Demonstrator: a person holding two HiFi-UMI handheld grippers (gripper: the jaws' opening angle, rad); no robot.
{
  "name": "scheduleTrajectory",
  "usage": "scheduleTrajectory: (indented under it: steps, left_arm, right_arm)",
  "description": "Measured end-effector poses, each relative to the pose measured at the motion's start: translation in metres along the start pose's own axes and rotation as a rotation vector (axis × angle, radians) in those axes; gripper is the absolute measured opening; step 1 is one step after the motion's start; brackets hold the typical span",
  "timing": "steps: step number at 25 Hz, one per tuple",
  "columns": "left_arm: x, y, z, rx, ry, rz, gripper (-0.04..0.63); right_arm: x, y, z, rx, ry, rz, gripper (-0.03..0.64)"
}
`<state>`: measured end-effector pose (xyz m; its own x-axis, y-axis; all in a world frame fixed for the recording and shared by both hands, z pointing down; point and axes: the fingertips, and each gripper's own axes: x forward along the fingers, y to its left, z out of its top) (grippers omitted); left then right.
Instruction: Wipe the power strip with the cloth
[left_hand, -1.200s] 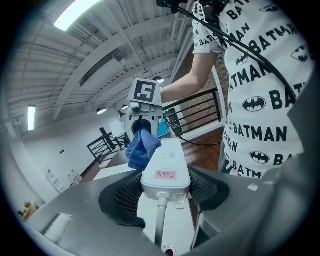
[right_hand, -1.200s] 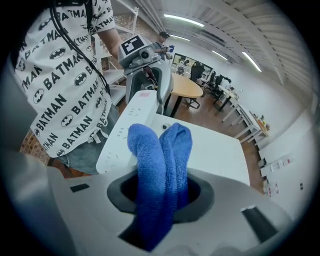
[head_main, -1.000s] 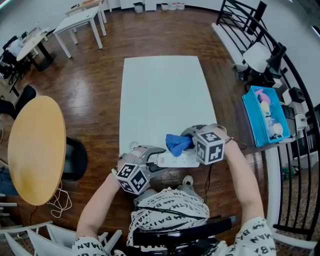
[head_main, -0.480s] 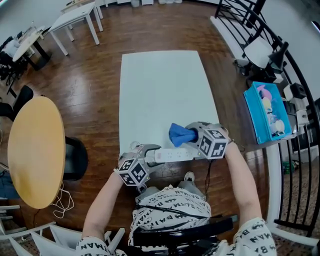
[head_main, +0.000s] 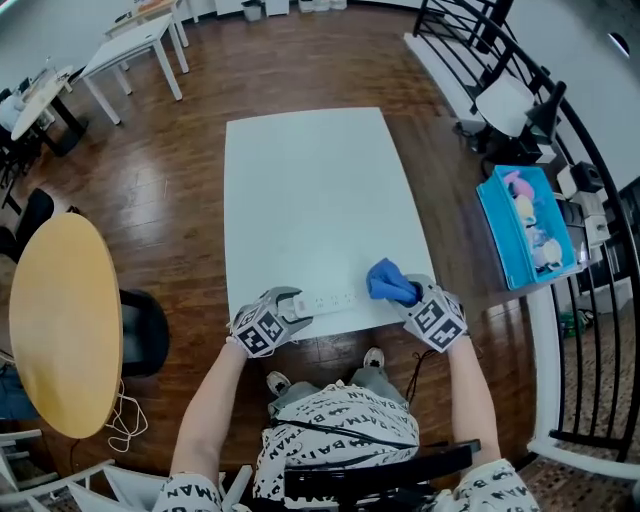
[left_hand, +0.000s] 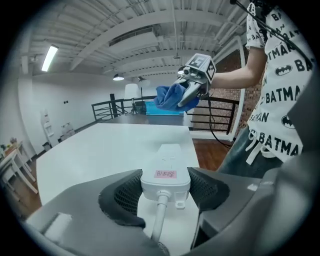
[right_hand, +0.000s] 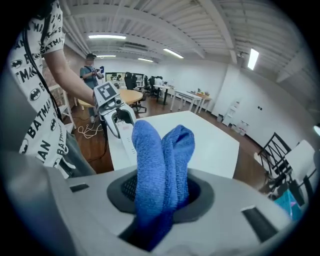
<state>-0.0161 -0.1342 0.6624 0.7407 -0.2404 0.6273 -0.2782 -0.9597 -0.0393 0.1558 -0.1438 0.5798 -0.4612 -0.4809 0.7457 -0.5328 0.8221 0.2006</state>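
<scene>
A white power strip (head_main: 330, 300) lies along the near edge of the white table (head_main: 310, 200). My left gripper (head_main: 292, 305) is shut on its cord end; in the left gripper view both pads press the strip (left_hand: 165, 172) and the cord runs out toward the camera. My right gripper (head_main: 408, 295) is shut on a folded blue cloth (head_main: 388, 282), which sits at the strip's right end. In the right gripper view the cloth (right_hand: 162, 170) sticks up between the jaws, with the left gripper (right_hand: 117, 117) and the strip (right_hand: 127, 137) beyond it.
A blue bin (head_main: 525, 235) of small things stands on the right by black railings (head_main: 500, 60). A round wooden table (head_main: 60, 320) and a black chair (head_main: 145, 330) are on the left. White desks (head_main: 130, 45) stand at the back. Another person (right_hand: 91, 70) stands far off.
The right gripper with the cloth has slid from the strip's middle to its right end. The left gripper has kept its hold on the cord end. The head view has shifted.
</scene>
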Motion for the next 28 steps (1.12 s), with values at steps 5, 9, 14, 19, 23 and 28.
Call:
scheduleTrajectory:
  steps: [5,9,14,19,23,28]
  left_arm:
    - [0.010,0.006,-0.009,-0.031,0.026,-0.022,0.287]
    - [0.020,0.015,-0.031,-0.009,0.122,-0.016,0.287]
    - [0.035,0.004,-0.054,-0.023,0.183,0.034,0.288]
    - [0.037,0.007,-0.059,-0.062,0.188,0.093,0.307]
    - [0.014,0.012,-0.039,-0.142,0.078,0.142,0.334]
    - [-0.063,0.045,0.001,-0.369,-0.182,0.400,0.257]
  right_arm:
    - [0.003,0.012,-0.007,0.077,-0.010,0.001,0.129]
    - [0.013,0.007,-0.004,0.179,-0.022,-0.026,0.129]
    - [0.024,0.016,-0.002,0.280,-0.050,-0.039,0.129]
    - [0.026,0.013,0.008,0.366,-0.095,-0.050,0.129]
    - [0.023,0.001,0.007,0.481,-0.140,-0.082,0.129]
    - [0.020,-0.007,-0.001,0.586,-0.167,-0.111,0.129]
